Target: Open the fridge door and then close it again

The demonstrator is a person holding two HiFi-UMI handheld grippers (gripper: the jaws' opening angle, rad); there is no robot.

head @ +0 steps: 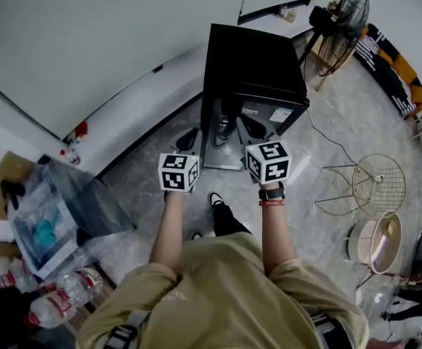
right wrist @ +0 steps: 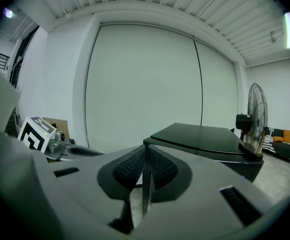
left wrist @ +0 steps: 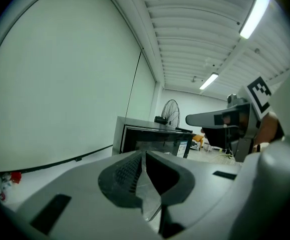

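Note:
A small black fridge (head: 253, 67) stands on the floor against a white wall, its door facing me and looking closed, with a label (head: 277, 115) on the front. Both grippers are held side by side just short of that front. My left gripper (head: 187, 139) is shut with nothing in it, toward the fridge's left side. My right gripper (head: 253, 127) is shut and empty, in front of the door. In the left gripper view the shut jaws (left wrist: 144, 155) point at the fridge (left wrist: 154, 140). In the right gripper view the jaws (right wrist: 145, 150) point past the fridge top (right wrist: 204, 136).
A standing fan (head: 343, 19) is behind the fridge on the right, with a cable trailing over the floor. A wire basket frame (head: 378, 184) and a round tub (head: 374, 240) lie at right. A clear plastic box (head: 58, 209) and water bottles (head: 58, 297) sit at left.

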